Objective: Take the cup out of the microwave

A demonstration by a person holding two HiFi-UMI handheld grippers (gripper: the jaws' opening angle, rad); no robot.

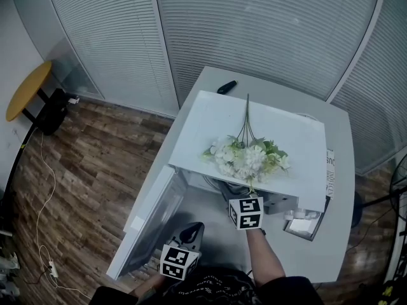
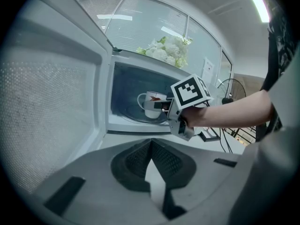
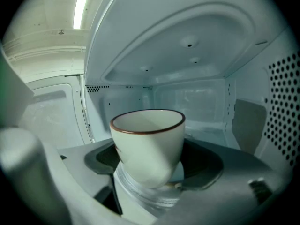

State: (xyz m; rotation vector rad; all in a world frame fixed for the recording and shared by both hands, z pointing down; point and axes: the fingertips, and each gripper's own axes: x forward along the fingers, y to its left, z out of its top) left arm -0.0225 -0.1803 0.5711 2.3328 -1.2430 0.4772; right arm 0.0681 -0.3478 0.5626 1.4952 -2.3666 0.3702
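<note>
A white cup (image 3: 149, 144) with a brown rim sits slightly tilted inside the open white microwave (image 1: 254, 122). My right gripper (image 3: 154, 161) is shut on it, with a dark pad on each side of its lower body. From the left gripper view, the cup (image 2: 151, 104) is in the cavity with its handle to the left, and the right gripper (image 2: 164, 107) reaches in from the right. In the head view only the right gripper's marker cube (image 1: 245, 213) shows at the opening. My left gripper (image 2: 151, 146) is shut and empty, held in front of the microwave (image 1: 187, 237).
The microwave door (image 1: 149, 221) stands swung open to the left. White artificial flowers (image 1: 248, 157) lie on the microwave's top. A black object (image 1: 226, 87) lies at the table's far edge and a small flat item (image 1: 304, 224) at the front right. A yellow round table (image 1: 28, 88) stands far left.
</note>
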